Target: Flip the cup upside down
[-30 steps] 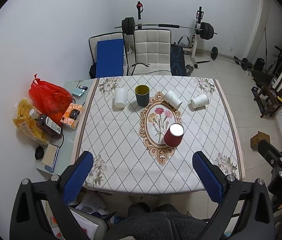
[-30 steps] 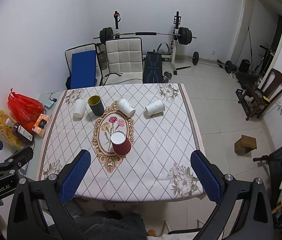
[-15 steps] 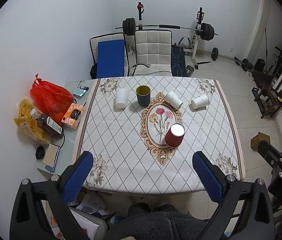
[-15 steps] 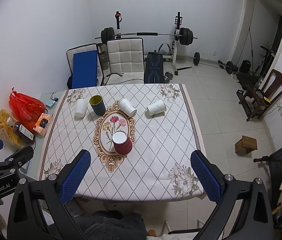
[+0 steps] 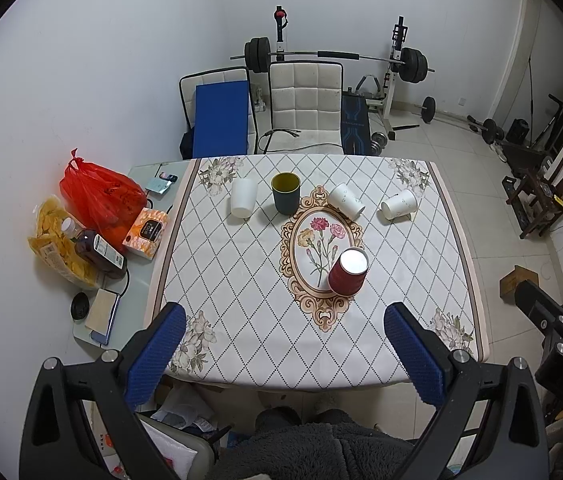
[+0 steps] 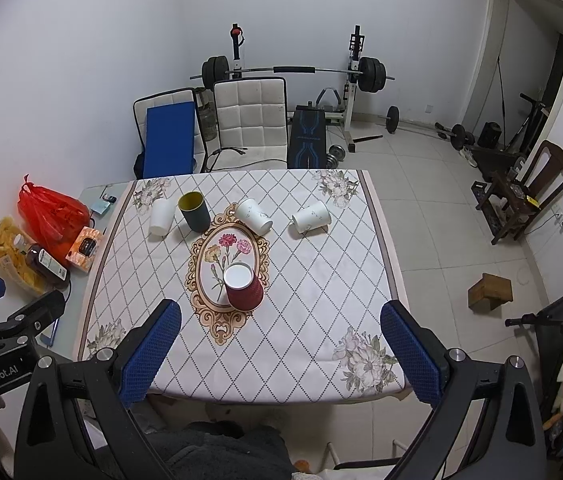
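Observation:
A red paper cup [image 5: 347, 272] stands upside down on the flower medallion of the tablecloth, also seen in the right wrist view [image 6: 243, 286]. A dark green cup [image 5: 285, 193] stands upright at the back. A white cup [image 5: 243, 198] stands upside down left of it. Two white cups [image 5: 347, 200] [image 5: 399, 205] lie on their sides at the back right. My left gripper [image 5: 285, 344] is open and empty, high above the table's near edge. My right gripper [image 6: 281, 344] is open and empty too, high above the near edge.
The table [image 5: 241, 280] has a diamond-pattern cloth. A side shelf at the left holds a red bag [image 5: 99, 196], a bottle [image 5: 97, 250], snacks and a tissue box [image 5: 146, 232]. Chairs [image 5: 305, 104] and a barbell rack [image 5: 337, 56] stand behind. A wooden box [image 6: 489, 292] lies on the floor.
Both views have drifted very slightly; the cups have not moved and both grippers stay open.

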Tool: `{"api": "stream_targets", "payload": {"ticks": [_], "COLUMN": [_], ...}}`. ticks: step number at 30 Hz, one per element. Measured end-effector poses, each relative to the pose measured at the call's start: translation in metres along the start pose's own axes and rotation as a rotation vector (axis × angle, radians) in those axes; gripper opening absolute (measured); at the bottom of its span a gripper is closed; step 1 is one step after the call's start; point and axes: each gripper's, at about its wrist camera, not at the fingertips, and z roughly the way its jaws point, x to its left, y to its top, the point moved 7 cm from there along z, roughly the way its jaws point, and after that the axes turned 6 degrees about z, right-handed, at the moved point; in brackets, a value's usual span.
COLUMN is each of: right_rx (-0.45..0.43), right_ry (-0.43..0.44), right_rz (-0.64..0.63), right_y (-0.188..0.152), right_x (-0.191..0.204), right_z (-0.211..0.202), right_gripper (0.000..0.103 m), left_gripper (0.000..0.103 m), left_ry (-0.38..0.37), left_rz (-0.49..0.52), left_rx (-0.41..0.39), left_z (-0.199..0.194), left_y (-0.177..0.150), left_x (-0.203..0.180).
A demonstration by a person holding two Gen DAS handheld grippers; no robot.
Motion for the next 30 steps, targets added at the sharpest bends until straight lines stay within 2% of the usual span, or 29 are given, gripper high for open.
{"api": "stream_targets", "payload": {"ticks": [30], "right_rx": [0.006], "right_ry": [0.015], "right_rz": [-0.012], "right_y": [0.0015], "right_x": [-0.0026], "right_z": [0.0004], "right_gripper": [0.102], "left_gripper": [0.102], "left_ry": [0.000], "left_rz": [-0.007], "left_rx": [-0.001], "left_z": [-0.0028], "left_y": [0.0009], "left_x": [0.0037]}}
